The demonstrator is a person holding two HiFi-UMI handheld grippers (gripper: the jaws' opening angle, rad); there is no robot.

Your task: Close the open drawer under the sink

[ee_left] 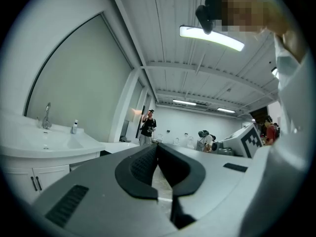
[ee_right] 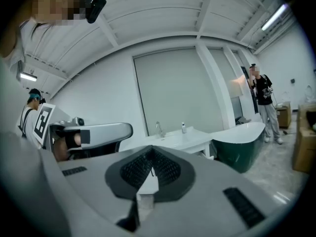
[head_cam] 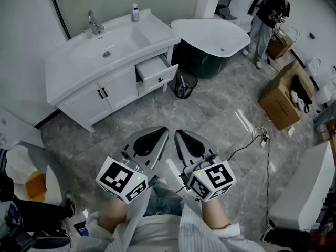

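- Pointing forward side by side, the left gripper (head_cam: 158, 135) and right gripper (head_cam: 182, 137) hang over the grey stone floor (head_cam: 220, 114), their fingertips near each other but not touching.
- Left gripper (ee_left: 157, 146): its fingers (ee_left: 140, 169) are pressed together at the tips, with nothing between them.
- Right gripper (ee_right: 151, 151): its fingers (ee_right: 168, 169) also meet at the tips and hold nothing.
- The drawer (head_cam: 157, 72) stands pulled out of the white cabinet (head_cam: 113, 93), well ahead of both sets of fingertips and far out of their reach.
- It sits under the right end of the sink (head_cam: 105, 49), which lies further ahead and to the left of the fingers.
- A faucet (head_cam: 94, 22) and a small bottle (head_cam: 135, 12) stand at the back of the sink.
- A small black bin (head_cam: 184, 84) stands on the floor just right of the drawer, between it and the fingertips.
- A bathtub (head_cam: 210, 35) lies ahead and to the right, with a person (head_cam: 270, 14) standing beyond it.
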